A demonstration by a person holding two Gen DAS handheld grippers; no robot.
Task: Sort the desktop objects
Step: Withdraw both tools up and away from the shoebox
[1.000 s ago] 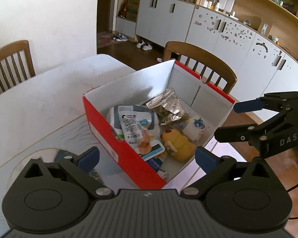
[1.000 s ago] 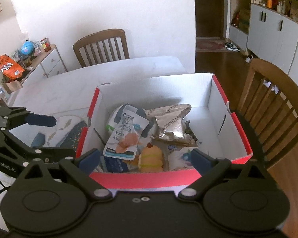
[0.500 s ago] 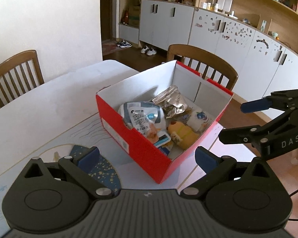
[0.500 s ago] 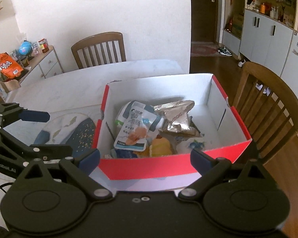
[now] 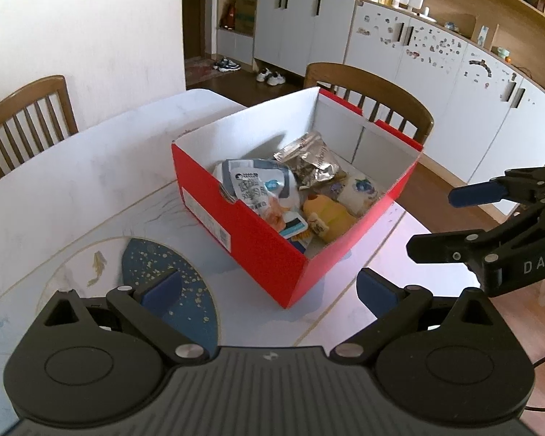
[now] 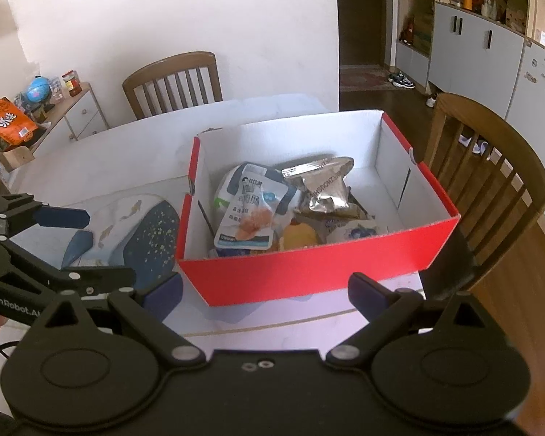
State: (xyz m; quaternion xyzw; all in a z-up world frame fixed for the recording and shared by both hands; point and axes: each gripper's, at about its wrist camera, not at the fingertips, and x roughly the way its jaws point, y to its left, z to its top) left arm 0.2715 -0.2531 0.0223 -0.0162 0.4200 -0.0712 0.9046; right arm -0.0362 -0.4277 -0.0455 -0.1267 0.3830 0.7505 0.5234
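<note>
**Q:** What occupies the centre of both views?

**A:** A red box (image 5: 258, 243) with a white interior, standing on the white table (image 5: 76, 178). It sits just beside a blue-and-white placemat (image 6: 152, 232) printed with small fish.

**Q:** What lies inside the box?

**A:** Several sorted items, crowded toward the near half: a white-and-blue snack pouch (image 6: 252, 210) on top, a crumpled silver foil bag (image 6: 327, 189) touching it, a yellow plush toy (image 5: 327, 218) and a small white packet with a blue print (image 5: 361, 189). The far half of the box floor is bare white card.

**Q:** How do the two tools stand?

**A:** The left gripper (image 5: 269, 290) is wide apart and empty — its blue pads (image 5: 161, 287) hang over the placemat, short of the box's near corner. The right gripper (image 6: 265, 294) is likewise spread and holds nothing, its fingers flanking the box's red front wall from well outside. Each gripper appears at the edge of the other's view, also with fingers parted.

**Q:** What surrounds the table?

**A:** Two wooden chairs (image 6: 172, 80) — one at the far side against the white wall, one (image 6: 490, 167) behind the box — and white cabinets (image 5: 436, 69) beyond.
</note>
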